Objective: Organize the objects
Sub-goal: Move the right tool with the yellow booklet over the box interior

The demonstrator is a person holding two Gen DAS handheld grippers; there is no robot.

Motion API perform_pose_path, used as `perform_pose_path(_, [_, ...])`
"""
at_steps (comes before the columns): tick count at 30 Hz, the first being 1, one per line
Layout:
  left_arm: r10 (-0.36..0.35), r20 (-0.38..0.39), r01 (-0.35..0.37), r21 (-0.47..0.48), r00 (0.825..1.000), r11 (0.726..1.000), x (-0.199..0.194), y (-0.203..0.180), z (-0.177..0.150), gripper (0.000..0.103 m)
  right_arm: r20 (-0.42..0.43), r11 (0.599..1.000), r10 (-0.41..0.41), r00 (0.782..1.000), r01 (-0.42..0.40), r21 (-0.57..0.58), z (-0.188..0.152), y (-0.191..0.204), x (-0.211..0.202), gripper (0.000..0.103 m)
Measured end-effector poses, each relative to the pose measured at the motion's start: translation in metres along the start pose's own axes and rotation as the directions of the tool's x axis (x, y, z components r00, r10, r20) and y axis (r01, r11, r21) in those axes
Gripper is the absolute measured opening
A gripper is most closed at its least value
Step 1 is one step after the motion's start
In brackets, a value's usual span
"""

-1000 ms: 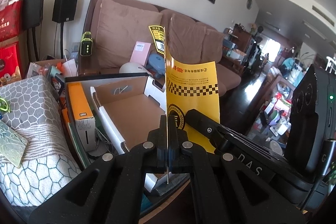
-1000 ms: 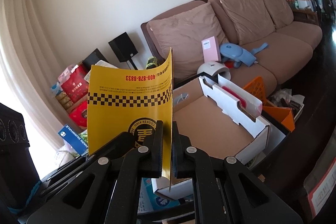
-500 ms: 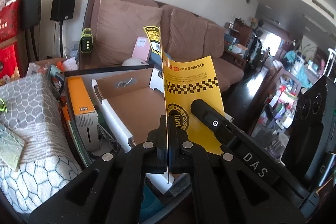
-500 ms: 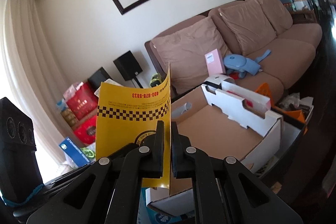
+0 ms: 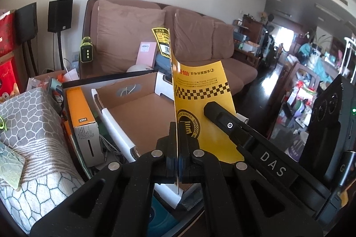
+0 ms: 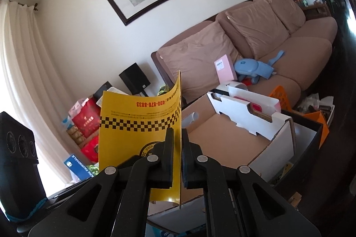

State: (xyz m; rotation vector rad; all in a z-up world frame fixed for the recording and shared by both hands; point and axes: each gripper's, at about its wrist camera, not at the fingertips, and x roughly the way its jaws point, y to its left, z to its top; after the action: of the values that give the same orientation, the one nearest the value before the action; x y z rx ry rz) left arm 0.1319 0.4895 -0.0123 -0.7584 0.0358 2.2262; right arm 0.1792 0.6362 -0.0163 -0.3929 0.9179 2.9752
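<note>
Left gripper and right gripper both pinch a yellow "COOKER KING" card; open cardboard box at 11 o'clock.

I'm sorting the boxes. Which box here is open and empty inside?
The big cardboard box with bare brown inside, just beyond the yellow card. The orange box beside it is closed; the pink box stands on the sofa.
</note>
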Motion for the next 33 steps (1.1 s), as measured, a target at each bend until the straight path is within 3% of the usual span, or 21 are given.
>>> perform_pose_path(33, [0.013,-0.022,-0.014,-0.057,1.0,0.998,0.016,0.009,-0.005,0.0,-0.04,1.0,-0.007,0.999,0.007,0.005,-0.004,-0.006,0.008,0.006])
